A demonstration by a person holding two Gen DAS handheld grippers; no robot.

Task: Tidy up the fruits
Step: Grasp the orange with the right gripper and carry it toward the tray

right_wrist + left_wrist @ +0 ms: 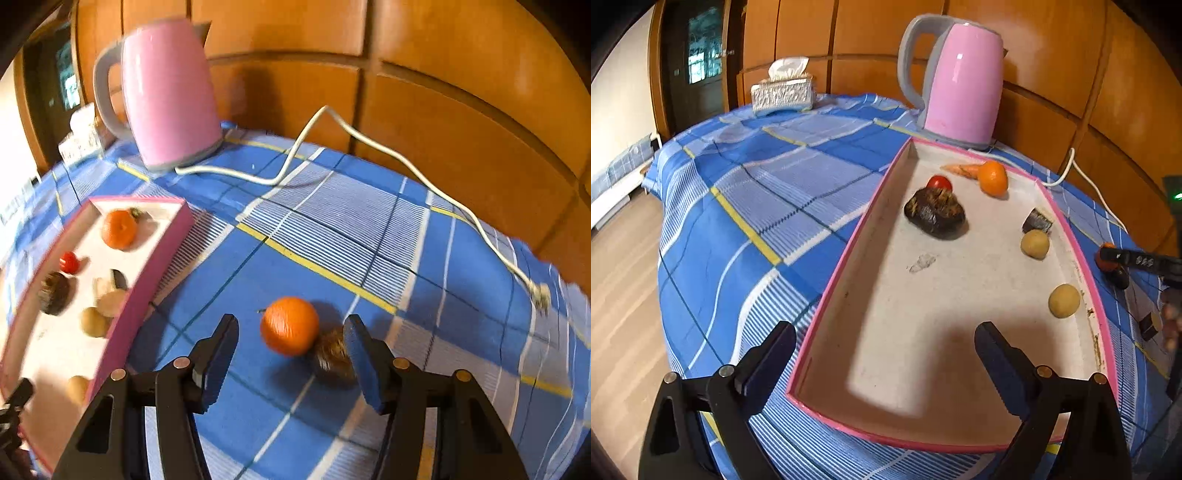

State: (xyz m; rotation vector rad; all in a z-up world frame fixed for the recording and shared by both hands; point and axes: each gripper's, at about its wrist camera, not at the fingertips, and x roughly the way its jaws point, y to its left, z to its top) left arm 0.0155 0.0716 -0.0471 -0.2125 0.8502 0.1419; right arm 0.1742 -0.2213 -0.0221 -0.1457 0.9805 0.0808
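Two fruits lie outside the tray on the blue checked cloth (332,229) of the bench: an orange (290,325) and, touching its lower right side, a brown spiky-looking fruit (332,356), blurred in the right wrist view. Both sit between the jaws of the right gripper (291,354), which stand apart with neither pad pressing on the orange; the right pad is just beside, perhaps touching, the brown fruit, and the blur does not let me tell which. To the left of them lies the pink-rimmed tray (849,243), its white floor holding the sorted pieces: a second orange (993,178) at the far end with a carrot-like piece (960,169) touching it, a small red tomato (940,182) against a large dark lumpy fruit (934,211), a dark cut chunk (1038,220) near the right wall, and two round tan fruits (1035,244) (1064,300) along that wall. The left gripper (884,354) hangs over the near end of the tray with its jaws spread wide and nothing between them, one finger over the cloth and the other over the tray floor. Beyond the tray's far end stands a pink kettle (960,81) with a grey handle, its white cord (369,140) trailing across the cloth. A tissue box (783,92) sits at the far edge of the bench, before wooden wall panels (461,92).
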